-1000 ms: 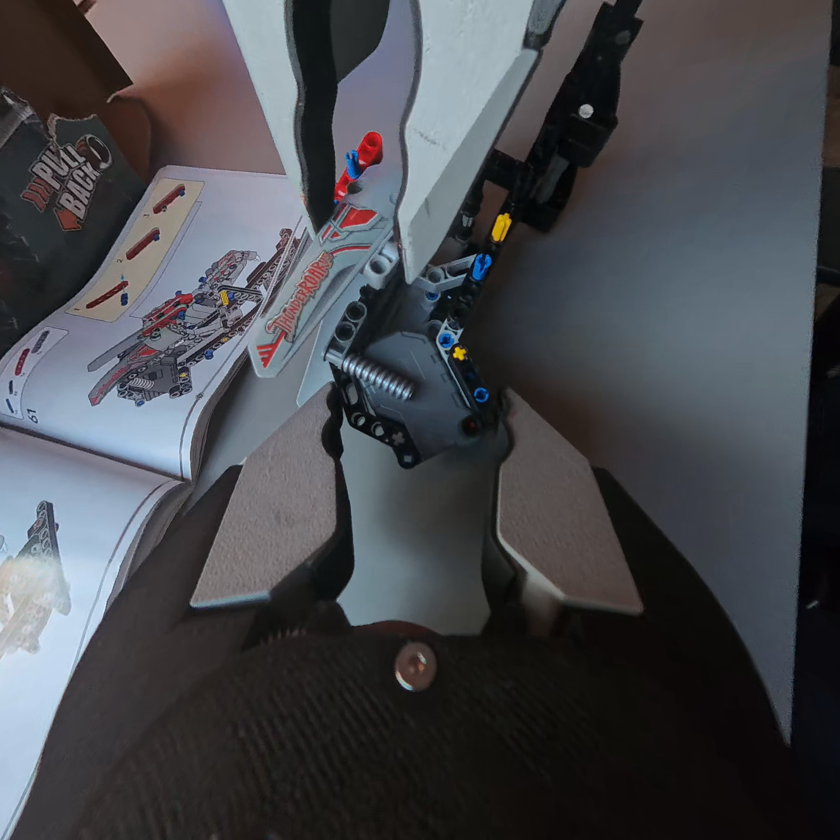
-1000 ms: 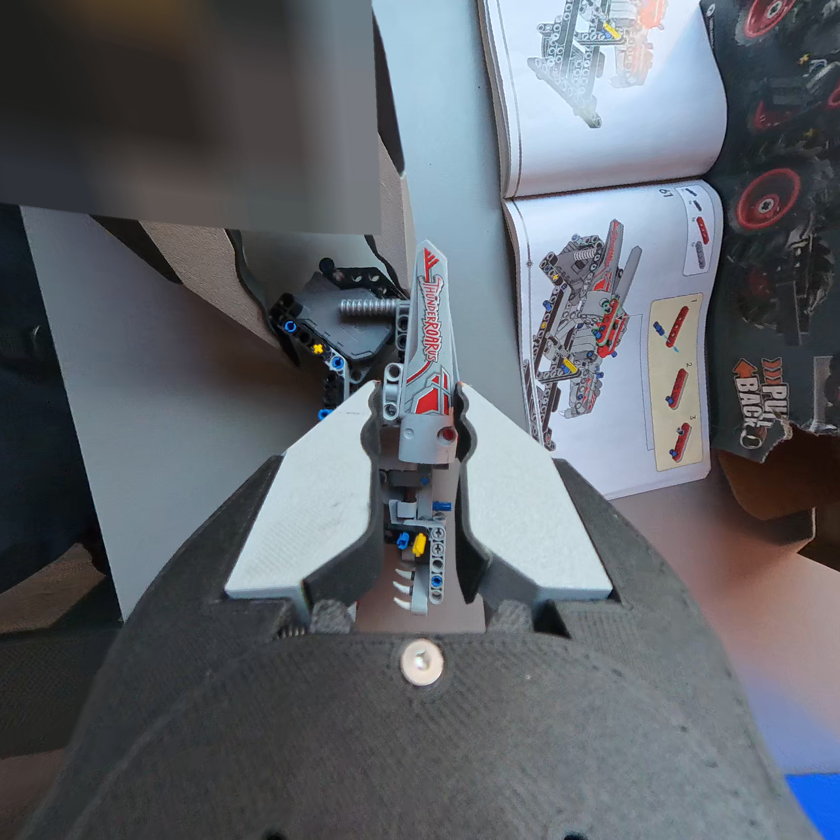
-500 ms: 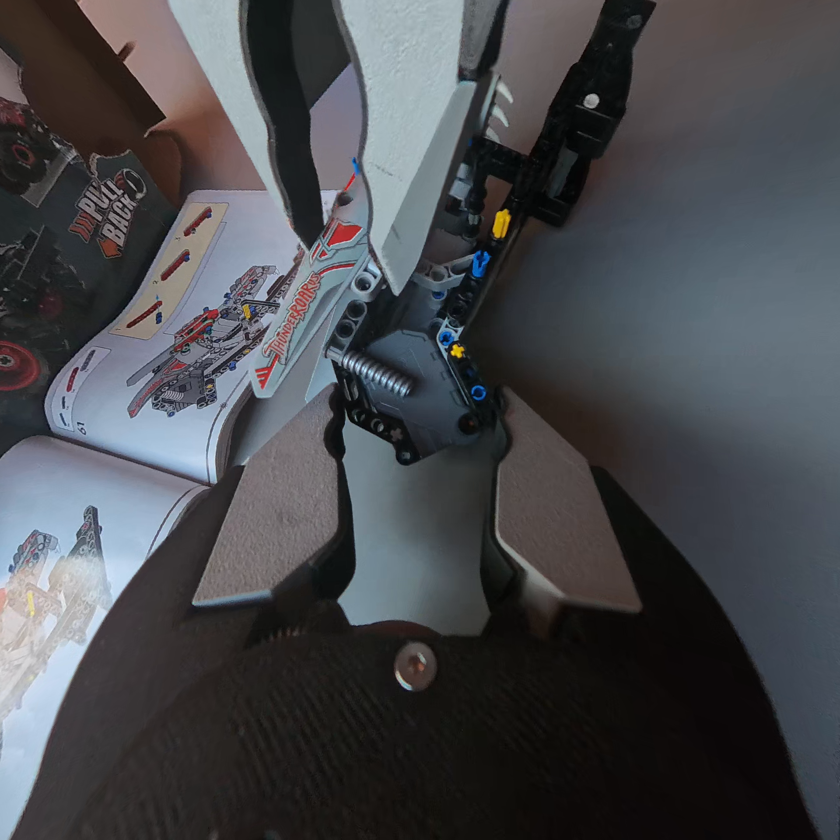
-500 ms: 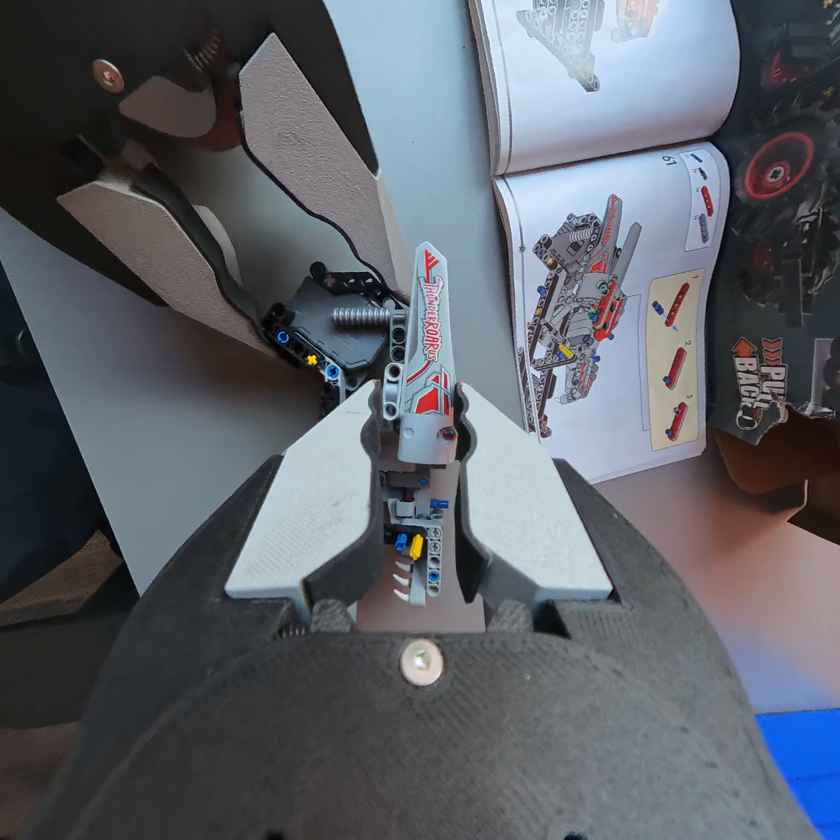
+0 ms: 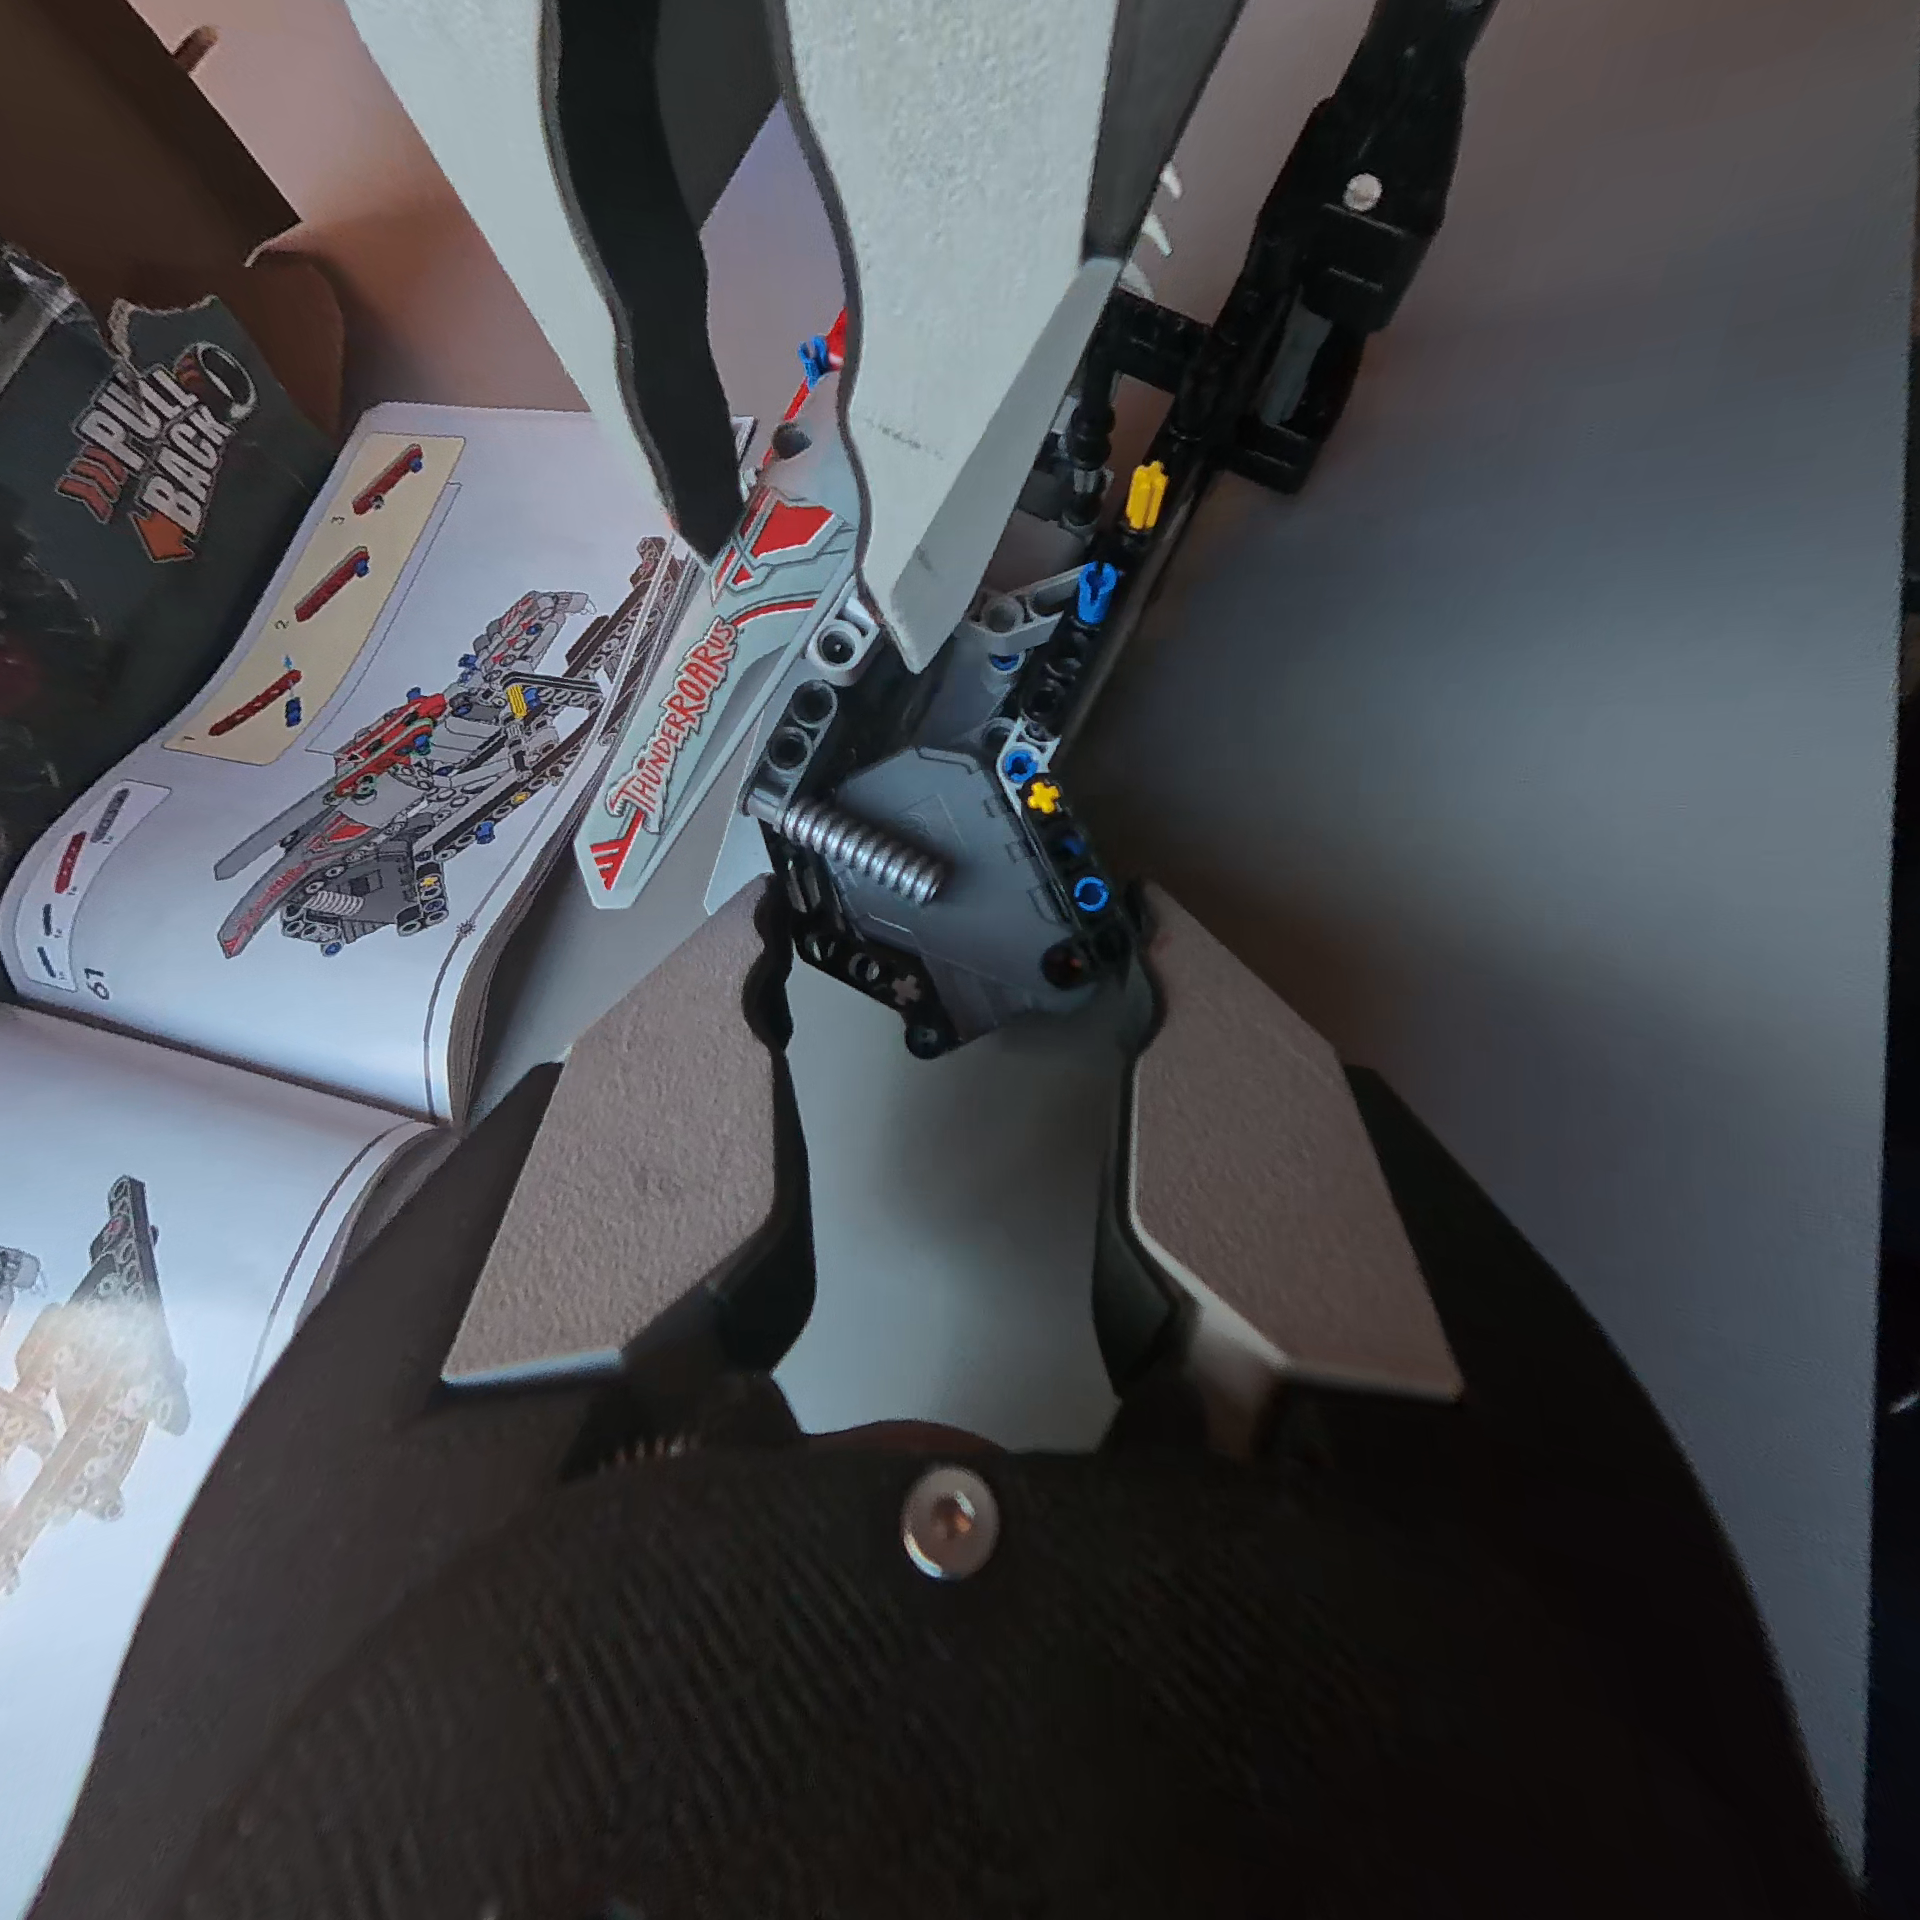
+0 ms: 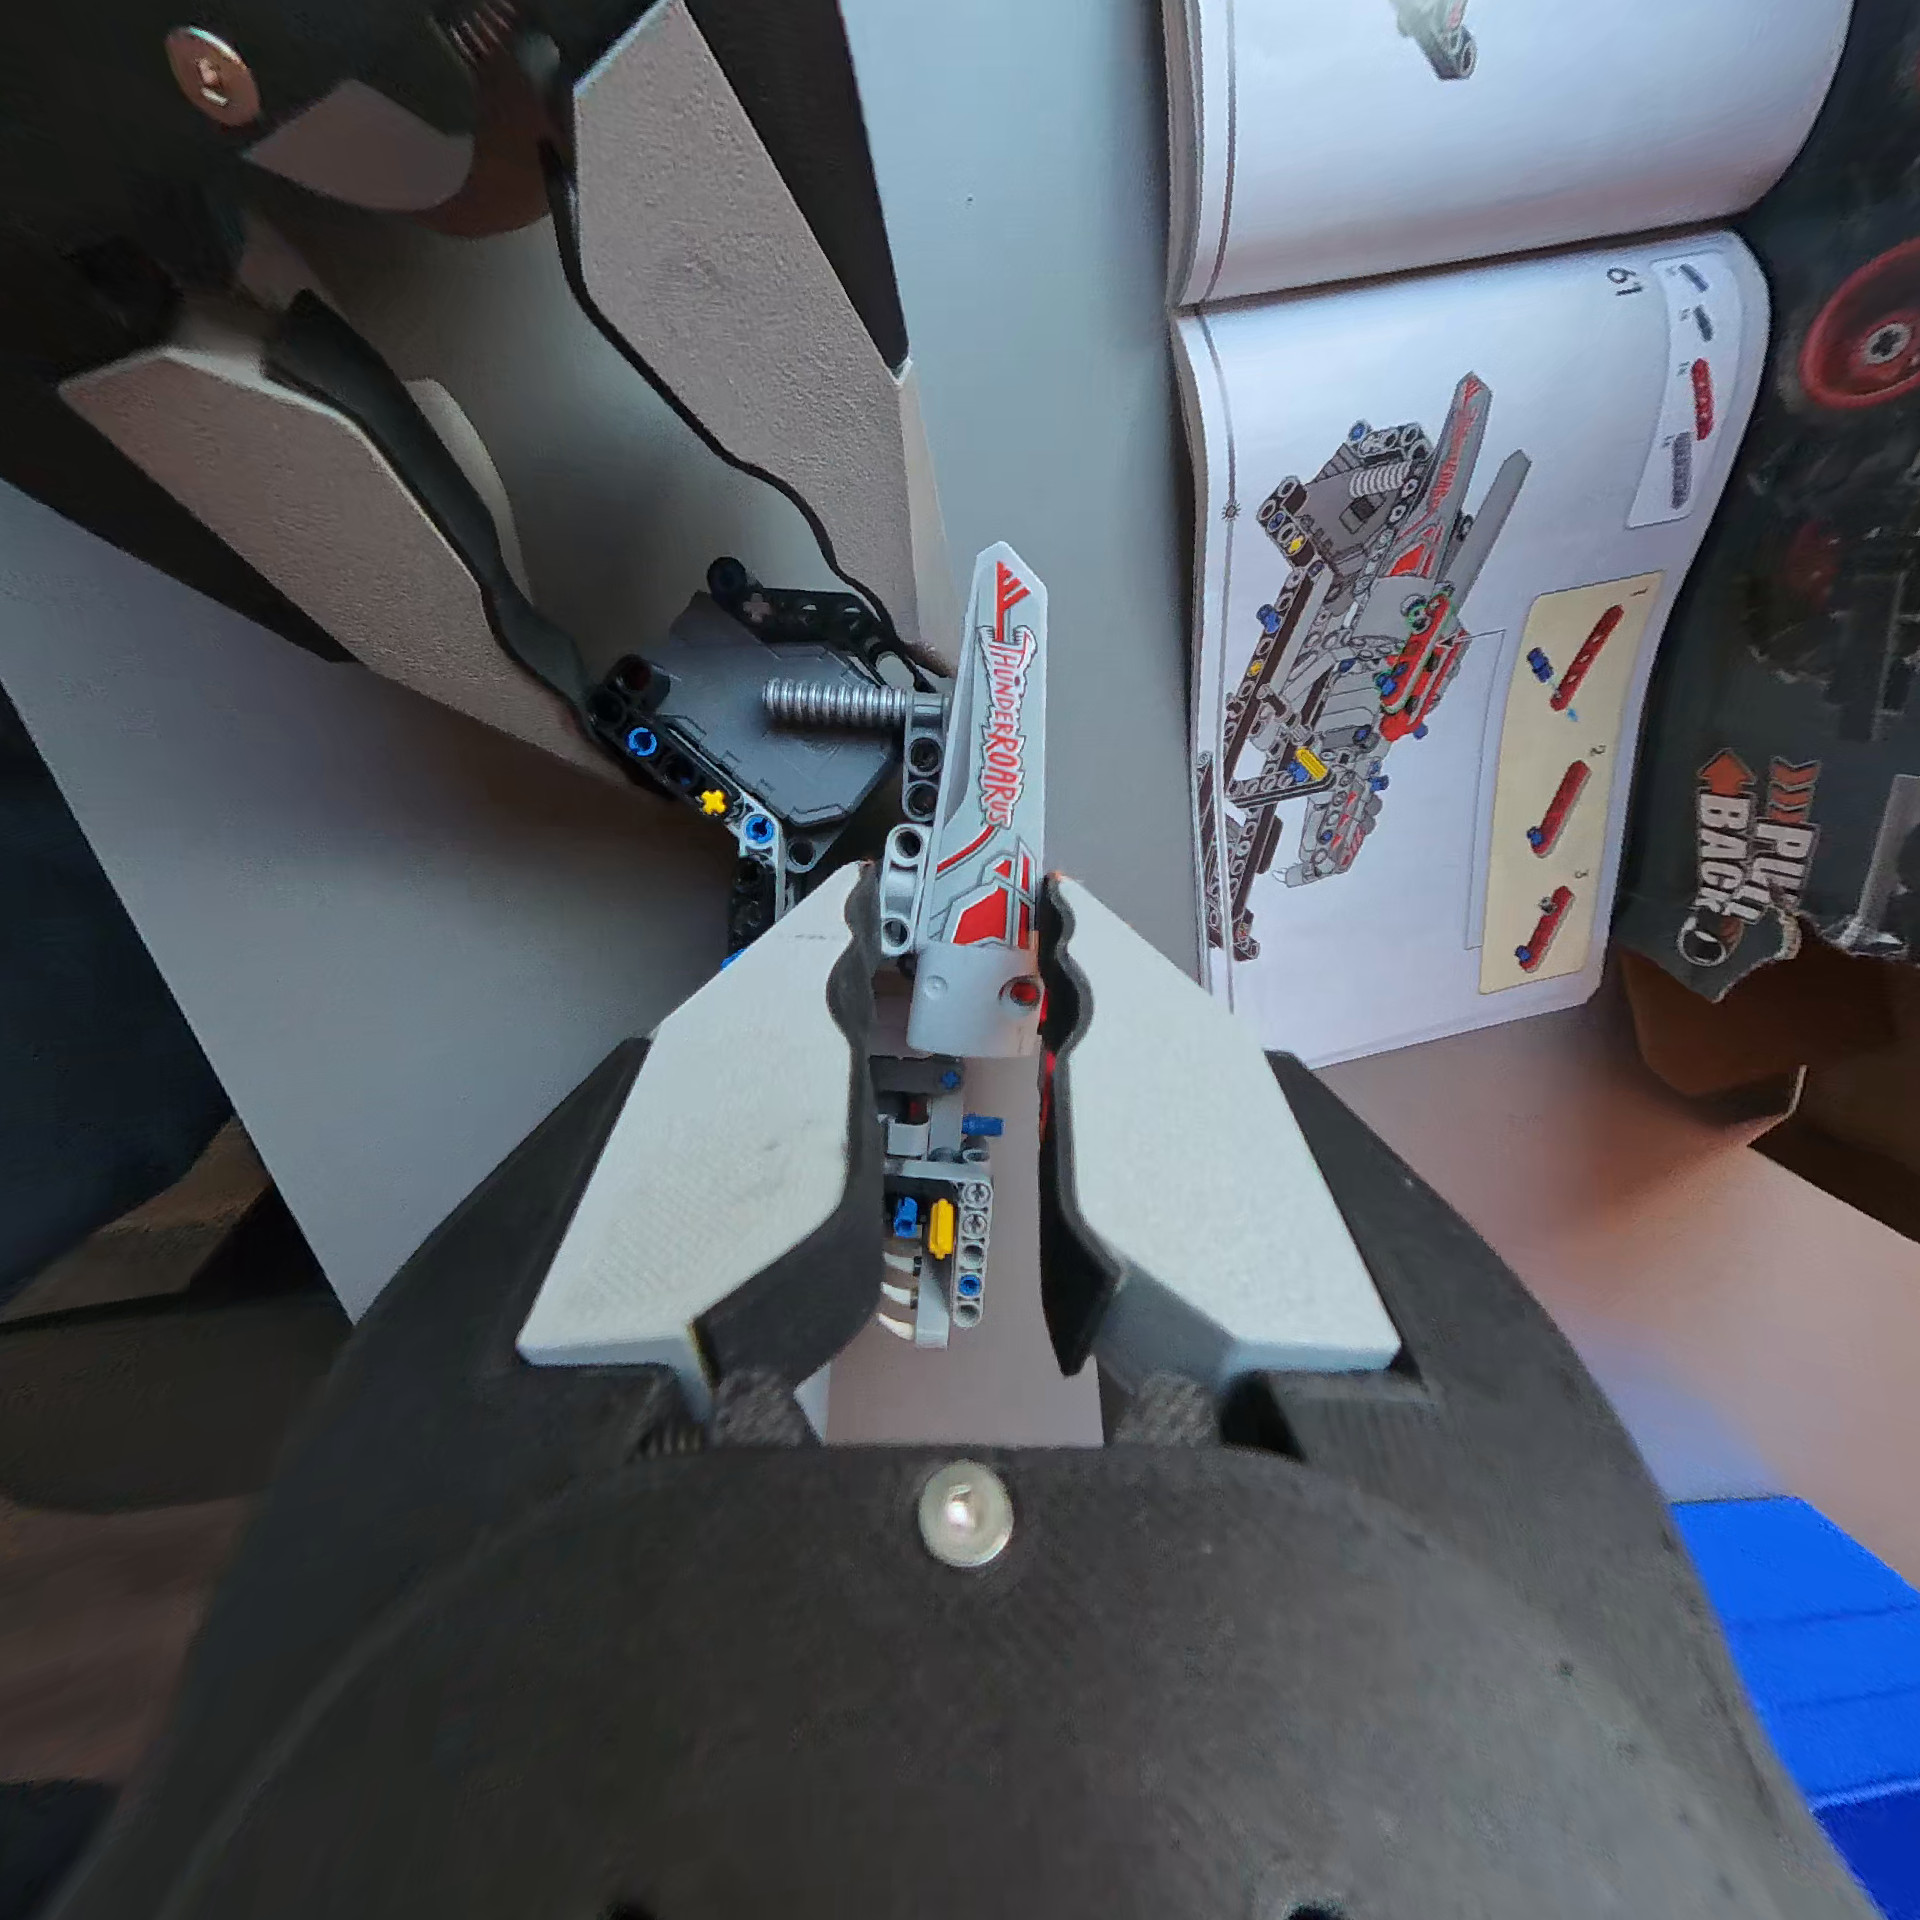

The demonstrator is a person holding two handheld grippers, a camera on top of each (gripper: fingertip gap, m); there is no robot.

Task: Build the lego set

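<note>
The lego model point(image 5: 935, 862) is a long frame with a dark grey motor block, a metal spring, blue and yellow pins and a grey side panel point(image 5: 717, 717) with red print. My left gripper point(image 5: 956, 925) is shut on the motor-block end. My right gripper point(image 5: 810, 582) comes in from the top and is shut on the panel end. In the right wrist view the right gripper point(image 6: 956, 904) clamps the panel point(image 6: 987, 790), and the left gripper point(image 6: 748, 665) holds the motor block point(image 6: 769, 748) at the far end. The model is held above the grey table point(image 5: 1507, 935).
An open instruction booklet point(image 5: 312, 779) lies on the table to the left; it also shows in the right wrist view point(image 6: 1455, 623). A dark printed box point(image 5: 135, 488) lies beyond it, torn open. A blue object point(image 6: 1818, 1662) sits at the lower right. One gripper's finger ends stand about 5 centimetres off the other's.
Both grippers keep their hold on the model. The pair has swung a little over the booklet, and the left gripper now shows larger in the right wrist view.
</note>
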